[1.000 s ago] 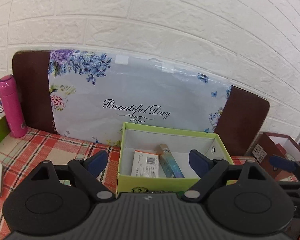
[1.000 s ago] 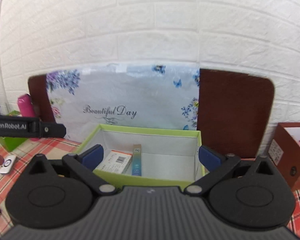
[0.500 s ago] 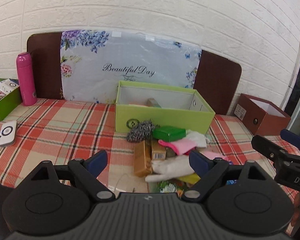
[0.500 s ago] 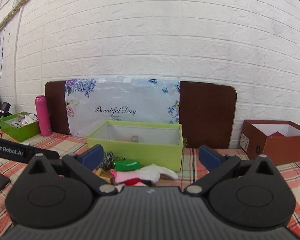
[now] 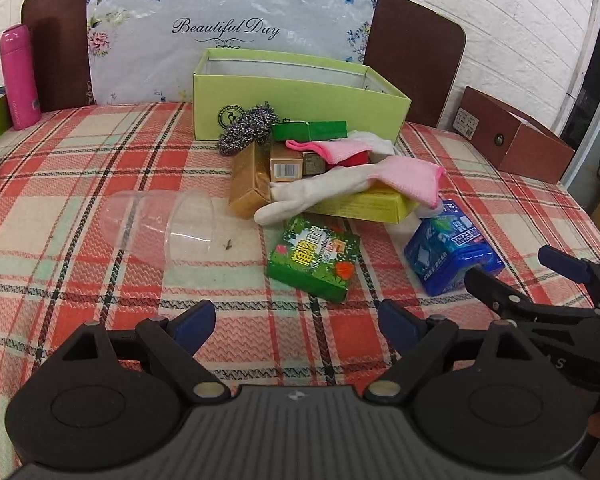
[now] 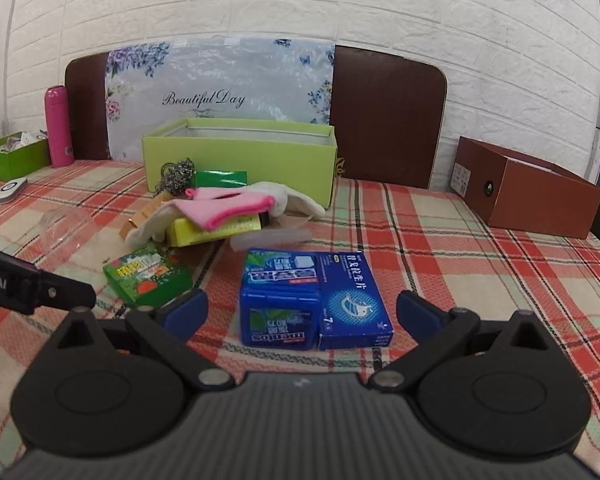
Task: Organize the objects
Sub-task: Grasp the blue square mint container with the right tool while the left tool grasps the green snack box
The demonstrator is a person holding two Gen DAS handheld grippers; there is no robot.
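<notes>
Overhead, brick wall (image 6: 300,8); plaid tablecloth (image 6: 460,240) below

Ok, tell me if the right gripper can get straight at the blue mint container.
Probably yes. The right gripper is open, and the blue mint container lies just ahead between its fingers, though the blue medicine box touching its right side may crowd one finger.

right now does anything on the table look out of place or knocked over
Yes. A clear plastic cup lies on its side on the plaid tablecloth, and boxes, gloves and a steel scourer are heaped in front of the green box rather than in it.
</notes>
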